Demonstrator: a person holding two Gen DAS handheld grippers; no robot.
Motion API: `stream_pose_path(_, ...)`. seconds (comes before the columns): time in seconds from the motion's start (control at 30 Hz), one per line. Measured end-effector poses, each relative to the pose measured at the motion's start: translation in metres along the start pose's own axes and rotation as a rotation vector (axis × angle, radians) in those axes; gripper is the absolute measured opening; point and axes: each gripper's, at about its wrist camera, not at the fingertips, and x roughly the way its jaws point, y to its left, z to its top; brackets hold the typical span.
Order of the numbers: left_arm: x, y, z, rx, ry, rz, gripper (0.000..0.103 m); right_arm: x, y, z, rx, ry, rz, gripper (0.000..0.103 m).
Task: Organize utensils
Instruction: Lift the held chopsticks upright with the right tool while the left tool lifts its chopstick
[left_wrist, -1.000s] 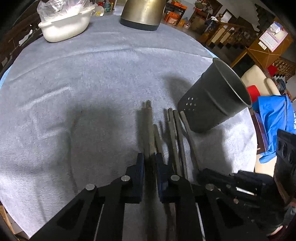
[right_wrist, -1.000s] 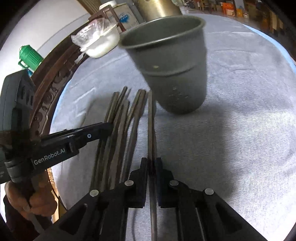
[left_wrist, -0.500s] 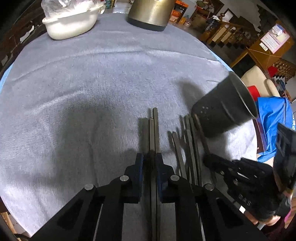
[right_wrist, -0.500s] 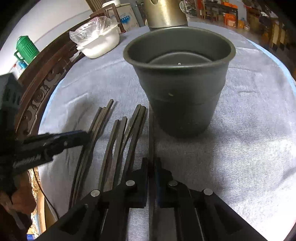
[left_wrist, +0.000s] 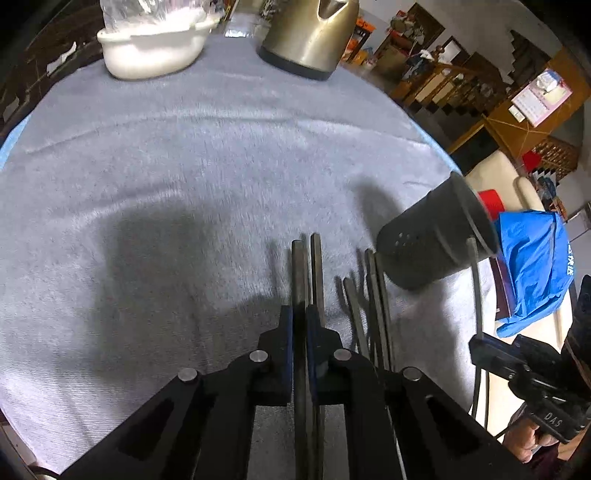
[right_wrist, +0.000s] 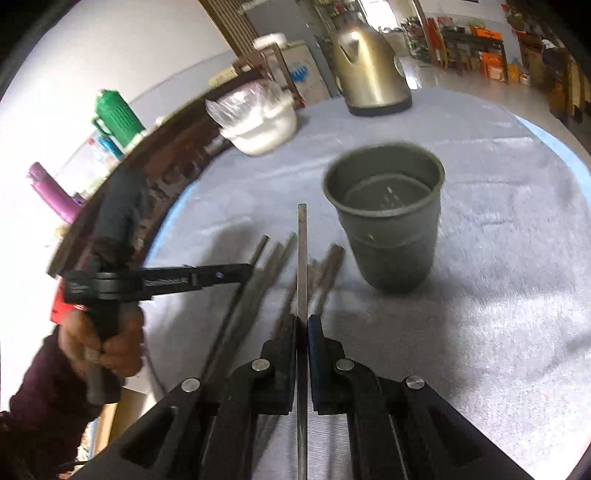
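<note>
Your right claw (right_wrist: 303, 325) clenches one dark slender chopstick (right_wrist: 302, 258), axis toward 12 | grey perforated plastic cup (right_wrist: 388, 229) at 1 o'clock | left claw (left_wrist: 300, 317) grasps a pair.

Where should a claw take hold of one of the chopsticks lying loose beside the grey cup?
Pinch one loose chopstick at its near end, coming from above, fingers straddling its thin width. They lie flat and bunched on the cloth, tips toward the holder cup.
</note>
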Motion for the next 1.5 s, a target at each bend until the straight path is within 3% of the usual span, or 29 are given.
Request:
stream_pose_path(0.13, -0.008, 0.004, 0.000, -0.016, -0.019, 0.021, 0.007, 0.002, 0.003, 0.001, 0.008, -0.016, 0.021, 0.006)
stream_pose_path(0.27, -0.022, -0.002, 0.007, -0.026, -0.056, 0.009, 0.007, -0.015, 0.008, 0.006, -0.009, -0.099, 0.042, 0.006)
stream_pose_path(0.4, -0.060, -0.025, 0.015, 0.010, -0.158, -0.012, 0.007, -0.046, 0.002, 0.022, 0.007, -0.252, 0.084, 0.006)
stream_pose_path(0.57, -0.111, -0.060, 0.014, 0.051, -0.347, -0.021, 0.007, -0.079, 0.003, 0.031, -0.019, -0.471, 0.097, 0.006)
stream_pose_path(0.77, -0.154, -0.088, 0.006, 0.075, -0.488, -0.058, 0.006, -0.104, 0.000, 0.041, 0.017, -0.686, 0.097, 0.006)
stream_pose_path(0.93, -0.181, -0.105, 0.008, 0.100, -0.571, -0.073, 0.006, -0.115, -0.005, 0.054, 0.038, -0.812, 0.054, 0.006)
stream_pose_path(1.03, -0.184, -0.112, 0.014, 0.136, -0.587, -0.023, 0.006, -0.119, -0.003, 0.064, 0.024, -0.847, 0.009, 0.007)
stream_pose_path(1.1, -0.184, -0.102, 0.018, 0.107, -0.573, -0.019, 0.006, -0.122, -0.001, 0.067, 0.018, -0.844, 0.010, 0.007)
stream_pose_path(1.2, -0.166, -0.067, 0.033, -0.012, -0.493, -0.005, 0.008, -0.122, 0.005, 0.065, -0.015, -0.829, 0.003, 0.007)
stream_pose_path(1.33, -0.101, -0.017, 0.066, -0.166, -0.286, 0.025, 0.018, -0.115, 0.005, 0.060, -0.021, -0.782, -0.006, 0.007)
stream_pose_path(1.5, -0.025, -0.012, 0.097, -0.175, -0.121, 0.099, 0.034, -0.108, -0.008, 0.054, 0.012, -0.733, -0.009, 0.007)
